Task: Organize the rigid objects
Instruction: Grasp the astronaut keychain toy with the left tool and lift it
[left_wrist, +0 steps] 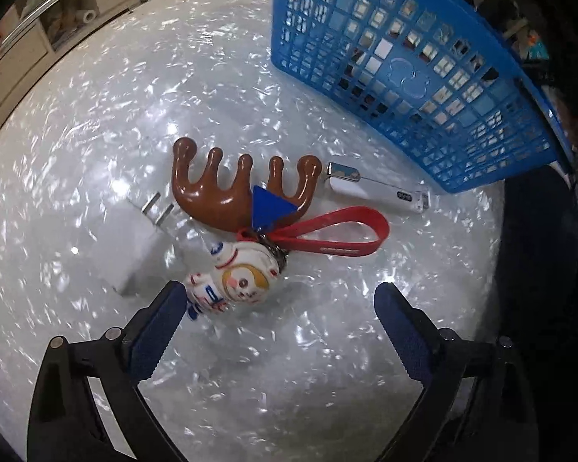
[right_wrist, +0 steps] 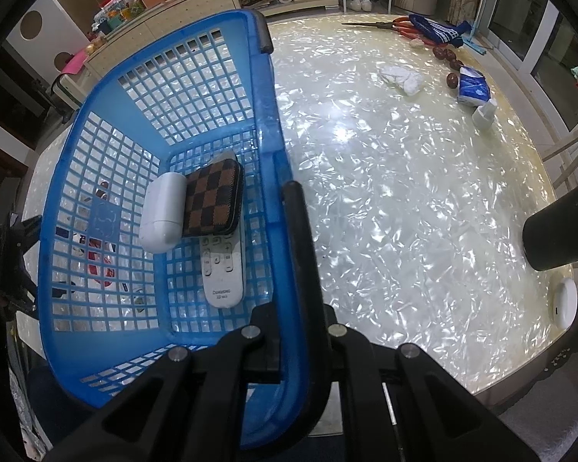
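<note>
Left gripper [left_wrist: 277, 304] spread wide, astronaut keychain [left_wrist: 235, 277] just beside left finger; right gripper [right_wrist: 302, 350] clenched on basket [right_wrist: 273, 161] rim.

One basket [right_wrist: 277, 161] is seen, holding three things: one remote [right_wrist: 223, 273], one wallet [right_wrist: 212, 200], one white case [right_wrist: 162, 211]; perhaps five dates [right_wrist: 452, 79] are counted.

The blue basket [right_wrist: 69, 200] stands tilted, holding a checkered wallet [right_wrist: 212, 200], a white case [right_wrist: 162, 211] and a remote [right_wrist: 221, 269]. Outside it lie a brown comb [left_wrist: 227, 188], an astronaut keychain [left_wrist: 242, 281] and a white charger [left_wrist: 142, 246].
</note>
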Available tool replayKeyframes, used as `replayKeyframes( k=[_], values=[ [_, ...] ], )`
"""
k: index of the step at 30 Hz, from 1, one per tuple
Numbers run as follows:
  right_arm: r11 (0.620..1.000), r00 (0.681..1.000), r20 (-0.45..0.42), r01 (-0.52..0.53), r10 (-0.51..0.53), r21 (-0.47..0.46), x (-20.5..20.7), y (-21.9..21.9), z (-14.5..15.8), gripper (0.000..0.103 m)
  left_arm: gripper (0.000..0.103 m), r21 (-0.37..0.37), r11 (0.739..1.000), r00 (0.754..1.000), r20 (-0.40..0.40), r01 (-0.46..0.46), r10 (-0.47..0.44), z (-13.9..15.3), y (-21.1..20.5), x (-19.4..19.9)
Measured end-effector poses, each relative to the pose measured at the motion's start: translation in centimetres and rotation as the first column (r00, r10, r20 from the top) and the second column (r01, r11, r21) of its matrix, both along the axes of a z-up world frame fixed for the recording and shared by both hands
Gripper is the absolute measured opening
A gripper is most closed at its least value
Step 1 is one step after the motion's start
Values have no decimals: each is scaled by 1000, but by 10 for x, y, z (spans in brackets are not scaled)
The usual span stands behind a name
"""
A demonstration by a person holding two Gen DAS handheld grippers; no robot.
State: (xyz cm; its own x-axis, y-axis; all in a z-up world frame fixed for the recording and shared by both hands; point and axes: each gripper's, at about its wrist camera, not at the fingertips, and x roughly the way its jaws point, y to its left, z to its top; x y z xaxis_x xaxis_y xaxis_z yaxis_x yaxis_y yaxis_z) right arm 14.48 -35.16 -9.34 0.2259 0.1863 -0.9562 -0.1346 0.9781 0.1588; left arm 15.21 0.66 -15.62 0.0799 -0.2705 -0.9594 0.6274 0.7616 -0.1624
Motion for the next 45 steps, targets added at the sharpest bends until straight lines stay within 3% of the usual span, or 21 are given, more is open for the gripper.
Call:
replayKeyframes(
  k=[5,13,15,19,32,40,45],
  values=[
    [1000,1000,0,-1,1,0,0,0,0,6,98,38,998,998,11,56,-56,-4,-14,10],
    [1000,1000,-3,4,-4,-6,2,0,-3,6,80,112,981,986,38,156,-161,-20,-39,10],
    [1000,1000,-2,4,-4,-3,2,0,-2,5,74,108,981,985,42,161,-166,-19,-45,5],
    [1000,1000,-3,9,-9,2,3,0,-4,5,47,98,984,987,48,147,-152,-15,-44,0],
    [1000,1000,1,8,-8,6,3,2,-5,5,46,63,995,990,111,83,-90,-7,-25,-40],
    [1000,1000,10,13,-13,5,3,1,-2,5,46,9,1000,985,174,12,-13,30,-2,-51],
    [1000,1000,16,7,-7,4,2,4,-1,5,46,12,1000,976,216,-17,14,59,12,-64]
  ],
)
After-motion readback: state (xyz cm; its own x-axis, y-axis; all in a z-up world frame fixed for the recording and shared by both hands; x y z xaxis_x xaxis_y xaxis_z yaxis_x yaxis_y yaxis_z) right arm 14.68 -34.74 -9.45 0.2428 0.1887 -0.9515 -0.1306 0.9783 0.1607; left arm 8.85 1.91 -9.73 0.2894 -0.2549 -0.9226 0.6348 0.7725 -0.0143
